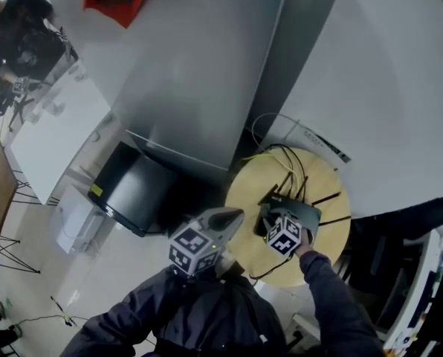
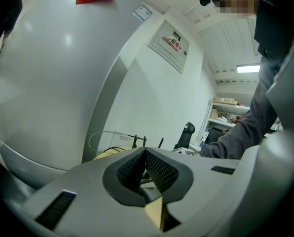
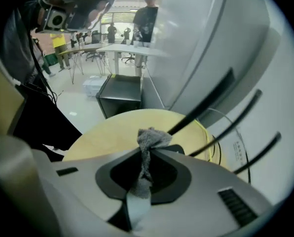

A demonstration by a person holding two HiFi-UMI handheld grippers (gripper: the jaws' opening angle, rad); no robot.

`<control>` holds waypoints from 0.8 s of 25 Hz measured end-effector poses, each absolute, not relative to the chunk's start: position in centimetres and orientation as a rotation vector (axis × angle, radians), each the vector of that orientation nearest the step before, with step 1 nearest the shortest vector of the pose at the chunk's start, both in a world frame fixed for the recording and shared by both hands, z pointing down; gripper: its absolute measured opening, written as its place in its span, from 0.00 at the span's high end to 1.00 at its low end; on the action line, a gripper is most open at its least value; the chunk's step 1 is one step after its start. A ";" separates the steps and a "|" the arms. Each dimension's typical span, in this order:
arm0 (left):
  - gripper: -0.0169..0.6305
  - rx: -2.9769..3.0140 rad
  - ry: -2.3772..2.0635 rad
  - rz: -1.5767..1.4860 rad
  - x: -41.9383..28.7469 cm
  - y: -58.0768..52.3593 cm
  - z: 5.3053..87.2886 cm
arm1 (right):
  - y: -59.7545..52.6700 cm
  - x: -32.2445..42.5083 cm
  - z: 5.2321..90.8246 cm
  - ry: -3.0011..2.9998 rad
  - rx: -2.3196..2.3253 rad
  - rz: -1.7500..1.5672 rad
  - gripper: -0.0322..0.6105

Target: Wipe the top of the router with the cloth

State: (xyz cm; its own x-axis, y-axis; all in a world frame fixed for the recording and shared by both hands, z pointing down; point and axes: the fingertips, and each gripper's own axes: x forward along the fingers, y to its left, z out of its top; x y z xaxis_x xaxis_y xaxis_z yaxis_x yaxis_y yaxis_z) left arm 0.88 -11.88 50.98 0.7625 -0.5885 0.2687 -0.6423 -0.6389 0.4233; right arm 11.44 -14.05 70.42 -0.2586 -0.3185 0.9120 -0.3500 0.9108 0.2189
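**Wipe step: cloth held over router, right side working**

Right gripper [image 3: 145, 152]: fingers clenched on the cloth [image 3: 150, 138]. A grey wad pokes out past the tips and a tail hangs back between them. Left gripper [image 2: 145, 154]: fingers pressed together with nothing between them, held at the left edge of the counter [image 1: 244, 192], idle.

The cloth is over the router [image 1: 305, 214], which sits on the round counter. Its antennas [image 3: 201, 107] slant across the right gripper view. Whether the cloth touches the router top: cannot tell.

Judgement, step in hand:
- Lower until the wad flattens on the black top, then stroke flat with light pressure.
- Keep the grip firm so the cloth does not pull out.
- Steer strokes clear of the antennas and the cables [image 1: 273, 155] behind.
- The router looks light and may slide, so the left gripper could brace it.

Containers: none on the counter. A black box [image 1: 136, 192] stands on the floor beside the counter; its contents are not visible.
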 end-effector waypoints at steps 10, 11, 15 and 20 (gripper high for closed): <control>0.97 2.383 -1.066 0.046 -4.4 -11.7 52.0 | -16.0 8.4 74.6 -1.608 0.291 0.012 0.84; 0.97 2.379 -1.069 0.042 -4.6 -11.5 52.1 | -16.1 8.4 74.9 -1.591 0.285 0.007 0.84; 0.97 2.373 -1.067 0.048 -5.0 -11.3 52.4 | -15.9 8.2 75.5 -1.530 0.268 -0.012 0.84; 0.97 2.386 -1.047 0.062 -4.6 -11.5 52.4 | -15.1 7.9 75.6 -1.452 0.210 -0.033 0.84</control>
State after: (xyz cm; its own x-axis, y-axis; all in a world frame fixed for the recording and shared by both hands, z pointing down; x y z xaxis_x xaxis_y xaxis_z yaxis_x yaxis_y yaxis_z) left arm -4.64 -11.53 52.42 0.6986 -0.6722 0.2450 -0.6964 -0.5601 0.4487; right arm 7.90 -15.11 75.59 0.1210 -0.1493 0.9814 -0.1043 0.9812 0.1621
